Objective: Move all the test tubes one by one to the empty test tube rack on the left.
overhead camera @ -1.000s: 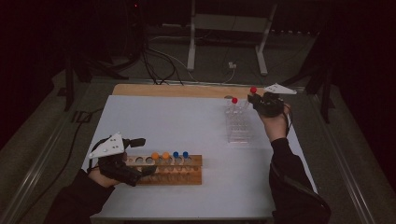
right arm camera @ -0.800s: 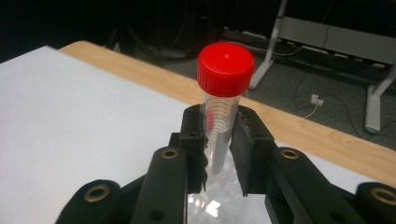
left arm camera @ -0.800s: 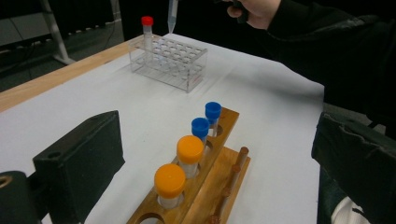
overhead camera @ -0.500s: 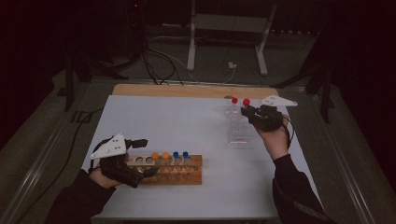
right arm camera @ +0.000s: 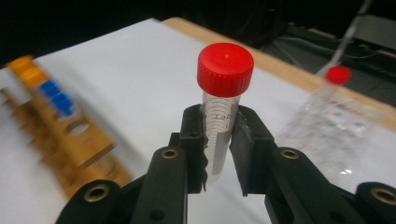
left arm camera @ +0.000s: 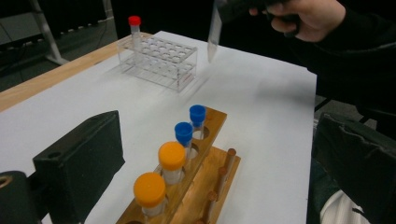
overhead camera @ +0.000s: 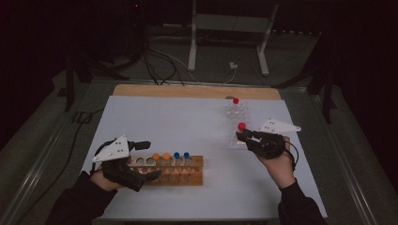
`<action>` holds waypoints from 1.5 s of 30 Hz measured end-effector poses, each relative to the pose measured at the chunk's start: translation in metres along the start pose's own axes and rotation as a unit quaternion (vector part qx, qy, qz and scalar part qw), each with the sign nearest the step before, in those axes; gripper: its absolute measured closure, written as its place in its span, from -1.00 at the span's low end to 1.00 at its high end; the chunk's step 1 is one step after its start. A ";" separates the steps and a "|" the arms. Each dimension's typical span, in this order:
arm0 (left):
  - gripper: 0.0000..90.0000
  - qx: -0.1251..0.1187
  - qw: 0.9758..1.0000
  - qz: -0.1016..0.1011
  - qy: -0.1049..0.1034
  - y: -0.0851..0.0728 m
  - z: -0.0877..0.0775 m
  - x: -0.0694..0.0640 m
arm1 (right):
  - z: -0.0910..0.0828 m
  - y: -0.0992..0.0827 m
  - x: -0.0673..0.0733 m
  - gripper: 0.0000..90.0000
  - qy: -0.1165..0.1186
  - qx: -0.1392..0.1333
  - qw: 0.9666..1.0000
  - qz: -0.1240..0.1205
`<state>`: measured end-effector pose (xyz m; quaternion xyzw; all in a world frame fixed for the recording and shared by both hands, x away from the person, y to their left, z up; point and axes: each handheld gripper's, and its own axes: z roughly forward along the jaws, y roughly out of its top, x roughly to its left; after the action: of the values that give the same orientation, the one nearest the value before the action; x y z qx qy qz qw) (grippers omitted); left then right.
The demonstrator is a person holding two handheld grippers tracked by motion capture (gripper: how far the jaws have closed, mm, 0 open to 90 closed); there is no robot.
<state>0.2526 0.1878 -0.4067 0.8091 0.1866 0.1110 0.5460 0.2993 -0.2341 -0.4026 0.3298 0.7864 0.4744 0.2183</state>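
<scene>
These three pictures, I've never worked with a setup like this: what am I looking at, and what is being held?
A person at a table holds a two-jaw tool in each hand. The high view looks down from above; the other two cameras ride on the tools.

The right gripper is shut on a red-capped tube, carried in the air beside the clear rack, where another red-capped tube stands.

The left gripper sits open at the end of the wooden rack, which holds two orange-capped tubes and two blue-capped tubes.

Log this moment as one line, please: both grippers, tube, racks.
right gripper: shut on red-capped clear plastic tube | left gripper: open, at wooden rack | clear plastic rack: one red-capped tube
</scene>
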 end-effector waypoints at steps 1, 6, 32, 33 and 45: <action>-0.93 0.000 1.000 0.000 -0.001 0.000 0.000 -0.001 | 0.000 -0.003 0.005 0.67 0.006 0.006 1.000 -0.006; -0.93 0.001 1.000 0.002 -0.006 0.000 0.002 -0.003 | -0.002 -0.014 0.025 0.67 0.037 0.021 0.999 -0.013; -0.81 0.001 0.998 0.018 -0.055 0.002 0.026 -0.031 | 0.028 -0.018 0.121 0.67 0.195 0.060 0.975 -0.092; -0.74 0.002 0.998 0.018 -0.058 0.002 0.028 -0.033 | 0.029 -0.018 0.123 0.67 0.196 0.060 0.974 -0.096; -0.02 -0.001 0.997 0.029 -0.078 -0.001 0.045 -0.046 | 0.035 -0.017 0.140 0.67 0.219 0.066 0.967 -0.113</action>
<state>0.2284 0.1307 -0.4238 0.8200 0.1202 0.0633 0.5560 0.2209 -0.1170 -0.4374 0.1407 0.8767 0.4546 0.0710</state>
